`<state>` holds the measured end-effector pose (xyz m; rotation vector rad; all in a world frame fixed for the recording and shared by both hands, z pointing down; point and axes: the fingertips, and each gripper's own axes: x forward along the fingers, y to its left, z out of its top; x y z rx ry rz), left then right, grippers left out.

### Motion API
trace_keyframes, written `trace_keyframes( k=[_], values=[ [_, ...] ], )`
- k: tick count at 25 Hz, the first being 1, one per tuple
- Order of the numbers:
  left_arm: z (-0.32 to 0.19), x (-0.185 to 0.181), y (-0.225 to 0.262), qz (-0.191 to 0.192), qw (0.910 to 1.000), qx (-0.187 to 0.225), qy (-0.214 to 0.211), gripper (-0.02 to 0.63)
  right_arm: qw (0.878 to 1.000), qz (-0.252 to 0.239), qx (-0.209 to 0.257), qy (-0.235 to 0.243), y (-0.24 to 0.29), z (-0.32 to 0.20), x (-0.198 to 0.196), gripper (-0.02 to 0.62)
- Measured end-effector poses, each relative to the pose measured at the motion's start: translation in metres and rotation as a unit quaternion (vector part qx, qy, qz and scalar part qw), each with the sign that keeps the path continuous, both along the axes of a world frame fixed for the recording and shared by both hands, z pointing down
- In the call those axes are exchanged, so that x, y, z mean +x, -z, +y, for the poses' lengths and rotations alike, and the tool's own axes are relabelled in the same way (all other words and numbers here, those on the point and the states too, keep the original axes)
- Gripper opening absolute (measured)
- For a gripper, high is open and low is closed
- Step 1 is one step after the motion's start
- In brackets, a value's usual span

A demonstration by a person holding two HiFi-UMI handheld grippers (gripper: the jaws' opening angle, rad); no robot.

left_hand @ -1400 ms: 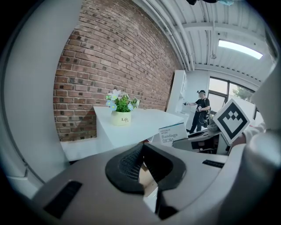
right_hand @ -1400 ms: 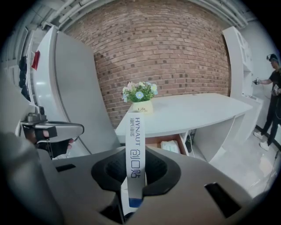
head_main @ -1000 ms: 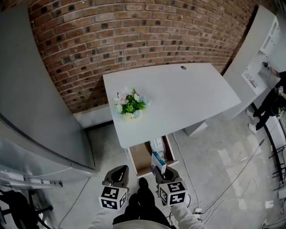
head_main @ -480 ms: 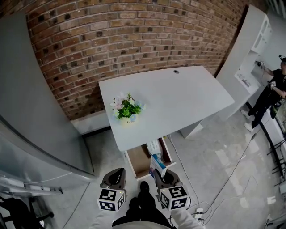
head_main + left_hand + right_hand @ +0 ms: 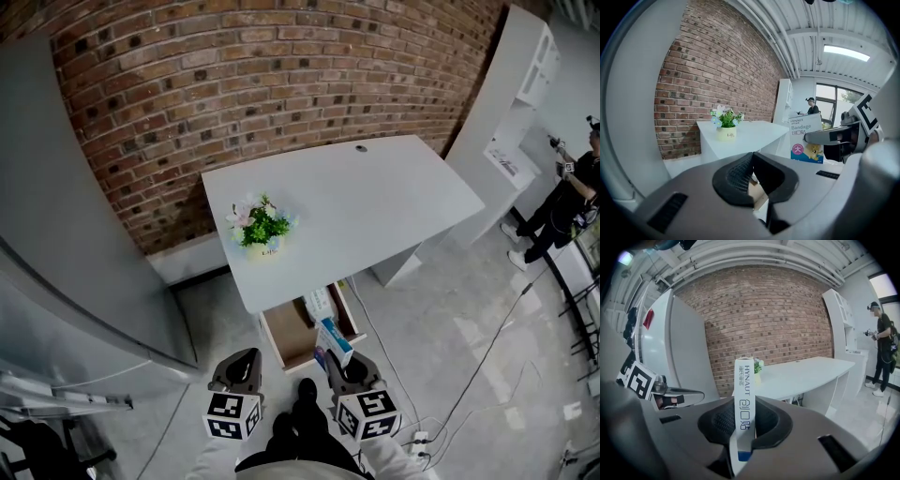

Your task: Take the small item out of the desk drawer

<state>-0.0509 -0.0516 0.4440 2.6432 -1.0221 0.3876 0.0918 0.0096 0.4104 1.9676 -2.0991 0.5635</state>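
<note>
A white and blue bandage box (image 5: 334, 343) stands upright between the pads of my right gripper (image 5: 338, 360), just above the front of the open desk drawer (image 5: 284, 339). The jaws are closing on the box (image 5: 744, 408), whose narrow side faces the right gripper view. My left gripper (image 5: 249, 358) hangs beside it to the left, shut and empty, its pads meeting (image 5: 752, 174). In the left gripper view the box (image 5: 806, 138) shows its printed front at the right. Another small packet (image 5: 319, 302) lies inside the drawer.
The white desk (image 5: 375, 206) carries a potted flower (image 5: 260, 225). A grey cabinet (image 5: 66, 234) stands at the left and a white shelf unit (image 5: 511, 112) at the right. A person (image 5: 570, 192) stands far right. Cables (image 5: 469, 394) trail over the floor.
The head view has swung a little, so the desk sits further left in the picture. The right gripper keeps the box over the drawer's front. The left gripper has hardly moved.
</note>
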Motion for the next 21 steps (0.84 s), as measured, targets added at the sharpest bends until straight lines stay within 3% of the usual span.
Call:
trace_keyframes(
  k=[21],
  values=[
    [0.014, 0.004, 0.009, -0.005, 0.9998, 0.015, -0.010, 0.018, 1.000, 0.006, 0.020, -0.018, 0.011, 0.020, 0.006, 0.083]
  ],
)
